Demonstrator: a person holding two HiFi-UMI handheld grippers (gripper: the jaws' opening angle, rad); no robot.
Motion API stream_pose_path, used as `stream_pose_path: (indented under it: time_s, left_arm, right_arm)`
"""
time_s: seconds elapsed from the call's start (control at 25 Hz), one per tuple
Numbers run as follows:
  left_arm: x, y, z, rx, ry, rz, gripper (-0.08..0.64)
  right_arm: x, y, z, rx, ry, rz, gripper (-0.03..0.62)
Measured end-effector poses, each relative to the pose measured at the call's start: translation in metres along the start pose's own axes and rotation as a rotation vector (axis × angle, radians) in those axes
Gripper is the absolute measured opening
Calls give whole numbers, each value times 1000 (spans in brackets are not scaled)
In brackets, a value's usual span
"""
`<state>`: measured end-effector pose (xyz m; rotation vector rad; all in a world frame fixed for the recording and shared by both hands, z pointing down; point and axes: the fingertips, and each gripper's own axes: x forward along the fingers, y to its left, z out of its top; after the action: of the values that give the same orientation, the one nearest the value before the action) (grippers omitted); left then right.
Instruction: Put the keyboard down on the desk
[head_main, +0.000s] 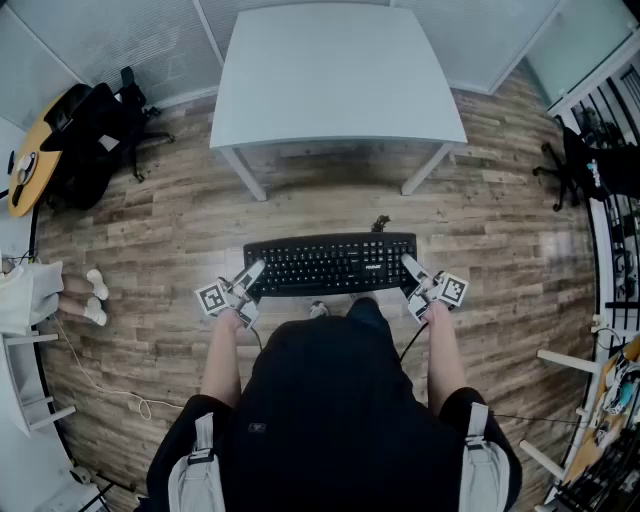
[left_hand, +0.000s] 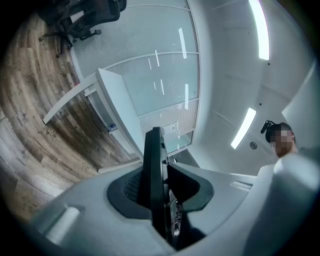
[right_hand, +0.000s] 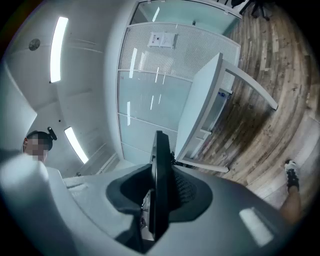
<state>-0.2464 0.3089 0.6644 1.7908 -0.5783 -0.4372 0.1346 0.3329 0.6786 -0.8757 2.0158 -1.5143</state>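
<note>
A black keyboard (head_main: 330, 264) hangs level in the air above the wood floor, in front of the person's body. My left gripper (head_main: 250, 276) is shut on its left end and my right gripper (head_main: 410, 268) is shut on its right end. In the left gripper view the keyboard (left_hand: 154, 175) shows edge-on, clamped between the dark pads. The right gripper view has the same edge-on keyboard (right_hand: 161, 180) pinched between its pads. The white desk (head_main: 335, 75) stands ahead, its top bare, a short way beyond the keyboard.
A black office chair (head_main: 95, 135) and a yellow guitar (head_main: 28, 160) sit at the far left. Another dark chair (head_main: 590, 165) and a rack stand at the right. A white shelf (head_main: 25, 390) is at the lower left, with a cable on the floor.
</note>
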Motion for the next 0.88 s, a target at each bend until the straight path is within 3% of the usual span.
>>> stream_pose_path:
  time_s: [0.88]
  left_arm:
    - [-10, -4, -9, -1, -3, 11, 104]
  right_arm:
    - [-5, -3, -11, 10, 21, -3, 107]
